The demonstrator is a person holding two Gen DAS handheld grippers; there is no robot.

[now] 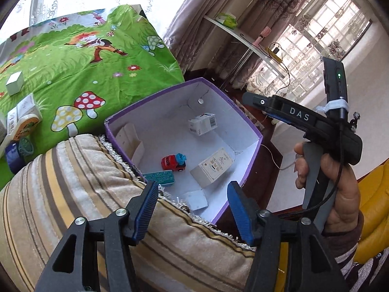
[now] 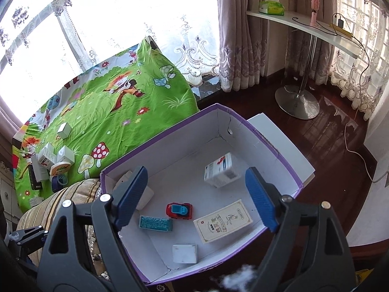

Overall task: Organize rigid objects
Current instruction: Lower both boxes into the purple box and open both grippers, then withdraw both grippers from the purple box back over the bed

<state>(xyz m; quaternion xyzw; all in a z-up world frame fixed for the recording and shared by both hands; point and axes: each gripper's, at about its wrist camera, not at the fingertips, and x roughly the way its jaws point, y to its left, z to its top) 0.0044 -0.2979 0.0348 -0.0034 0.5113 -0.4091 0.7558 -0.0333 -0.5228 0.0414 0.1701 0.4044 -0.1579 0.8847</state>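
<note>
Above the purple box [image 2: 287, 189], both claws [image 2: 197, 199] [image 1: 192, 209] spread and empty; drop step looks done, next fetch from green sheet [image 2: 116, 121].

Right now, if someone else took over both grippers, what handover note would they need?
Left gripper: open, empty, over the striped cushion beside the box.
Right gripper: open, empty, above the purple box.
Done: in the box lie the toy car, teal box, cream carton, white-and-blue carton, small white box and a white item in the left corner.
Left: several small boxes, a round tin and a blue tape roll sit on the green cloth.
</note>
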